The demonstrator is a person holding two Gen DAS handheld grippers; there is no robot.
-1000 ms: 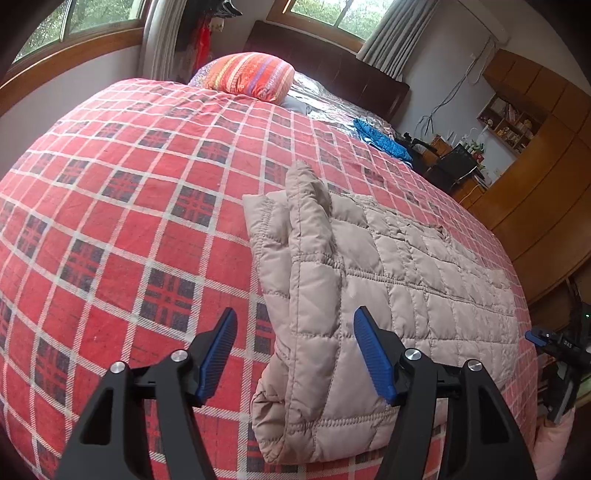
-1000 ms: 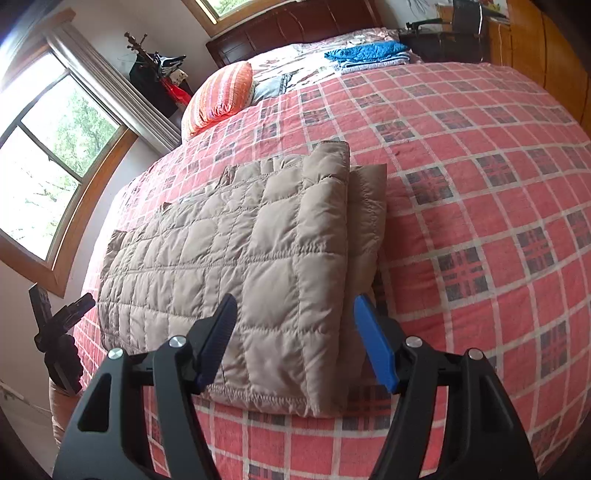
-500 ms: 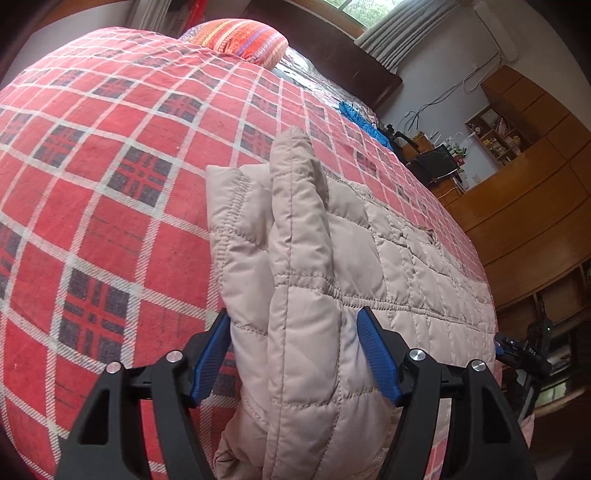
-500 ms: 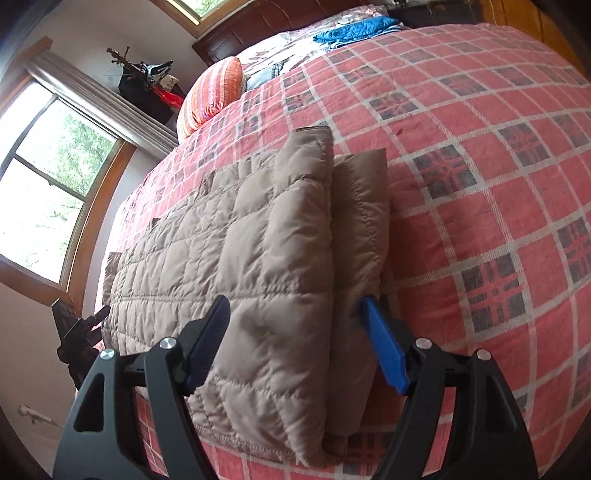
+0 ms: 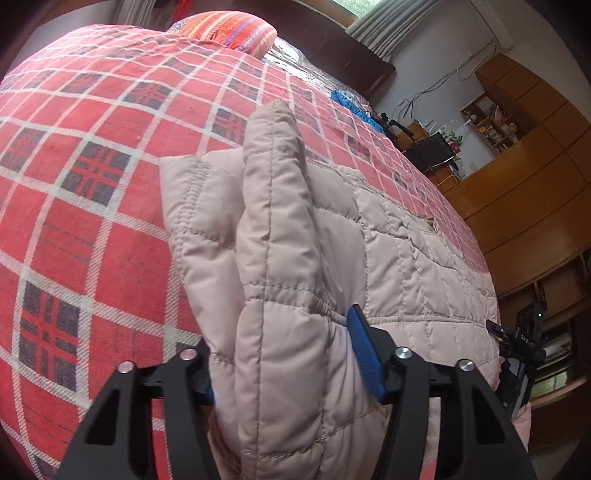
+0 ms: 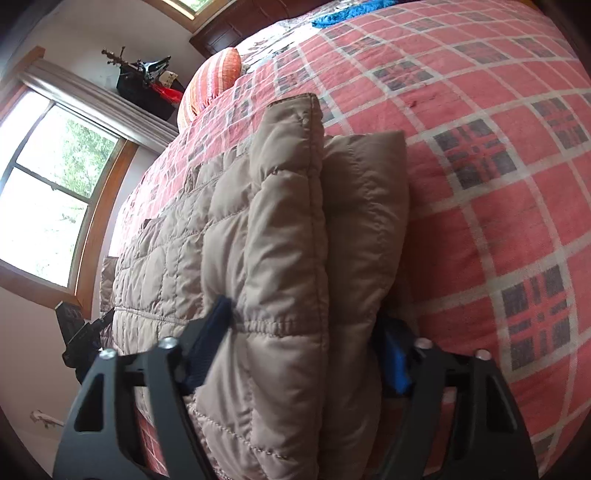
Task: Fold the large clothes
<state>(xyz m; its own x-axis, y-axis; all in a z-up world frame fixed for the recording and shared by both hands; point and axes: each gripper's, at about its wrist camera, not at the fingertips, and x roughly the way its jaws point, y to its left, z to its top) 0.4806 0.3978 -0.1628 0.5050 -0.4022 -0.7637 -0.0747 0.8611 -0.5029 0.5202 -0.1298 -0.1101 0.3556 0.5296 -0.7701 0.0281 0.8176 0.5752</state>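
A beige quilted jacket [image 5: 388, 236] lies folded into a long band across the red plaid bedspread [image 5: 92, 177]. In the left wrist view my left gripper [image 5: 284, 362] is open and straddles the thick folded end of the jacket. Its right blue pad [image 5: 364, 354] rests on the quilted top, while the left pad is mostly hidden behind the fabric. Seen from the right wrist, the jacket's other end [image 6: 288, 229] fills the space between the fingers of my open right gripper [image 6: 304, 347]. Both of that gripper's blue pads [image 6: 397, 363] press against the padded layers.
A striped orange pillow [image 5: 236, 31] and blue folded cloth [image 5: 351, 107] lie near the dark headboard. Wooden cabinets [image 5: 524, 177] stand on one side of the bed, a window [image 6: 48, 192] on the other. The near bed edge is right below both grippers.
Both grippers have moved forward and down onto the jacket's two ends. The folded edges now sit between the fingers, which keep about the same spread.
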